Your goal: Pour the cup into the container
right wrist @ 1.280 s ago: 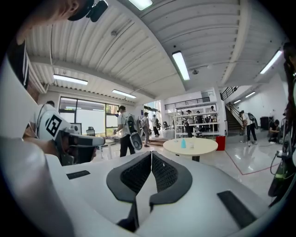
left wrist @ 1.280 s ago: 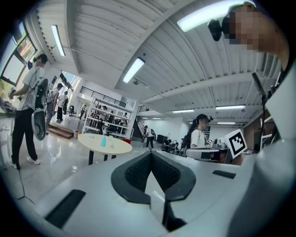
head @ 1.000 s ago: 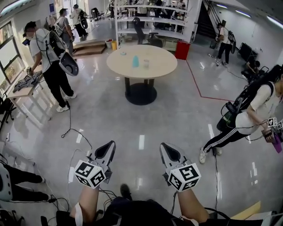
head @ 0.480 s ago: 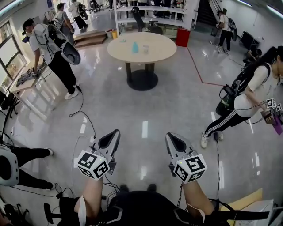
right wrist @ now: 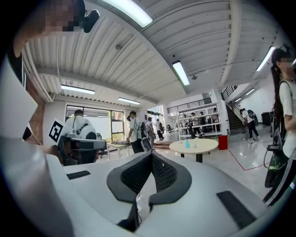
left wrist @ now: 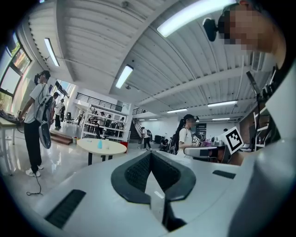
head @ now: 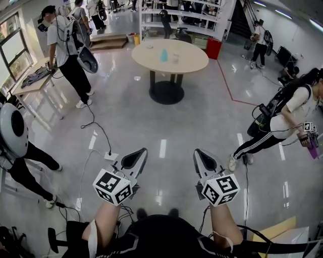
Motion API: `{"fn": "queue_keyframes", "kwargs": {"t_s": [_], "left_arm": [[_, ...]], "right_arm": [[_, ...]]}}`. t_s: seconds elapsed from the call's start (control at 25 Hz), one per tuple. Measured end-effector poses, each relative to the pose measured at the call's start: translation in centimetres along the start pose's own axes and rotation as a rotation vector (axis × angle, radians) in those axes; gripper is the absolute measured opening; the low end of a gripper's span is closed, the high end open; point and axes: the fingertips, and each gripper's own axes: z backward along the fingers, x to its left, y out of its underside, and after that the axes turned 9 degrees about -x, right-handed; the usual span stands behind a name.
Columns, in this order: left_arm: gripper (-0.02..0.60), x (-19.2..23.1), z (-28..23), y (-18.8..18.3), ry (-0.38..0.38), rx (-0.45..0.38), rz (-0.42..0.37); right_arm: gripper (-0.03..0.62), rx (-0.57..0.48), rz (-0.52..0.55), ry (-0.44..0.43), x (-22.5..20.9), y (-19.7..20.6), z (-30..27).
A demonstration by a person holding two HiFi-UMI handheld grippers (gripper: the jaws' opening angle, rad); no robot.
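A round beige table [head: 170,55] stands far ahead across the glossy floor. On it are a light-blue container [head: 164,55] and a small pale cup [head: 175,58] just to its right. My left gripper [head: 140,153] and right gripper [head: 200,153] are held side by side above the floor, well short of the table. Both are shut with nothing between the pads. In the left gripper view the table [left wrist: 101,146] is small and distant beyond the shut left gripper [left wrist: 150,155]. The right gripper view likewise shows the table [right wrist: 194,146] far past the shut right gripper [right wrist: 151,155].
A person with a backpack [head: 68,45] stands by a small side table [head: 33,79] at the left. Another person [head: 290,118] bends forward at the right. A cable [head: 96,131] snakes over the floor ahead of the left gripper. Behind the table stand a red bin [head: 213,49] and shelving [head: 176,15].
The view has drifted so the round table sits slightly further right. Both grippers have risen a little in the picture, still shut and empty. The people at the left have shifted.
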Motion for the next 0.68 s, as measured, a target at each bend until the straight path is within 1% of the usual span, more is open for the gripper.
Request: {"fn": "queue_keyframes", "kwargs": {"t_s": [0.12,0.2,0.28,0.44,0.68], "left_arm": [[-0.002,-0.6,0.0,0.4,-0.002,0.004,0.038],[-0.002,-1.0,0.2,0.6,0.022,0.005,0.061],[-0.002,-0.7,0.9,0.3,0.017,0.006,0.050],[-0.002,-0.1,1.6,0.0,-0.039,-0.011,0.031],[-0.002,0.0,0.6,1.8,-0.031,-0.007,0.038]], "right_arm": [[0.005,0.014,0.006,0.011,-0.4,-0.1,0.4],[0.005,0.028,0.056,0.019,-0.3,0.0,0.5],[0.005,0.031,0.064,0.027,0.3,-0.1,0.6],[0.005,0.023,0.026,0.036,0.3,0.0,1.2],[0.005,0.014,0.025,0.043,-1.1,1.0,1.0]]}}
